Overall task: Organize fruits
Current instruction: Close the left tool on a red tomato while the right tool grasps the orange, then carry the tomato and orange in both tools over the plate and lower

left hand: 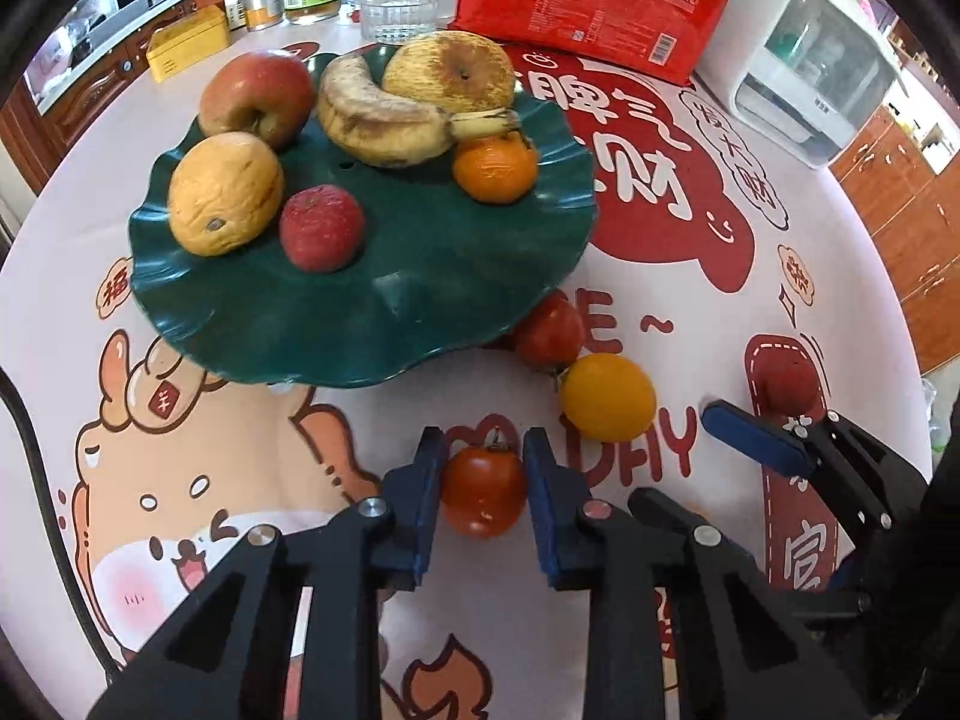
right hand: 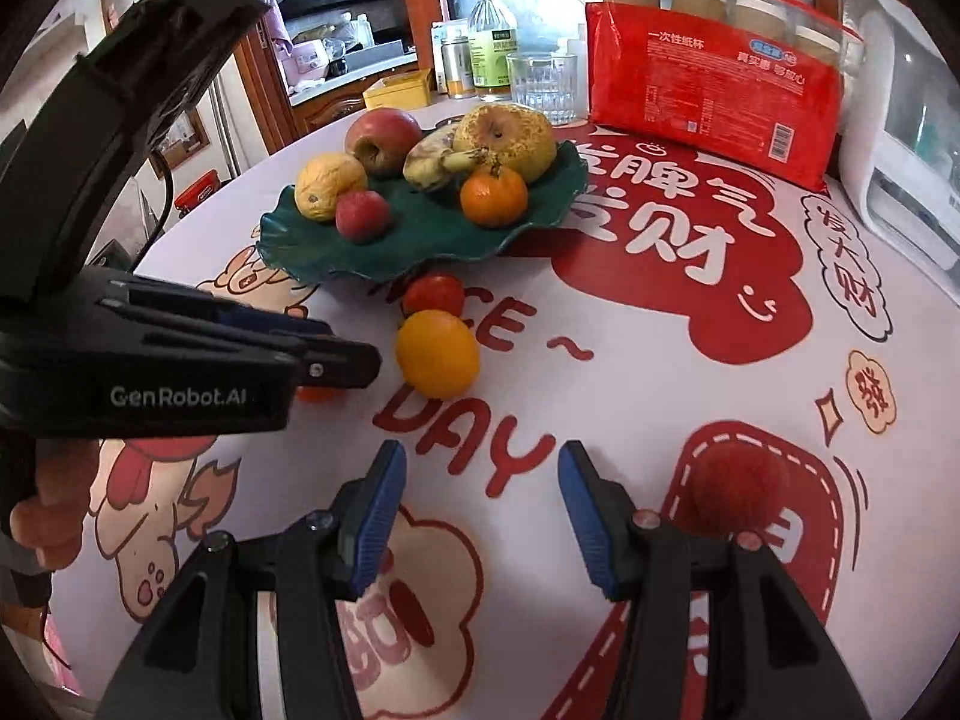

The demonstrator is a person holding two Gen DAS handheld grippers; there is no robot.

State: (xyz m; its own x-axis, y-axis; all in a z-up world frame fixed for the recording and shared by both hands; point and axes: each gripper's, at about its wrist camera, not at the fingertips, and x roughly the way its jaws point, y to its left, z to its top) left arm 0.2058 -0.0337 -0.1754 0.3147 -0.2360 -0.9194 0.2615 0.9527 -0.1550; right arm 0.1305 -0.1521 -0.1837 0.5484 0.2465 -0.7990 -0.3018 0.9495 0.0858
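A dark green wavy plate holds apples, pears, a banana, a small orange and a small red fruit. My left gripper is shut on a red tomato just above the tablecloth. Another red tomato and a yellow tomato lie by the plate's near edge. A fuzzy red fruit lies on the cloth right of my right gripper, which is open and empty. The plate and the yellow tomato show in the right wrist view too.
A red packet of paper cups, a drinking glass, bottles and jars, a yellow tin and a white appliance stand along the far side of the round table. The left gripper's body fills the left of the right wrist view.
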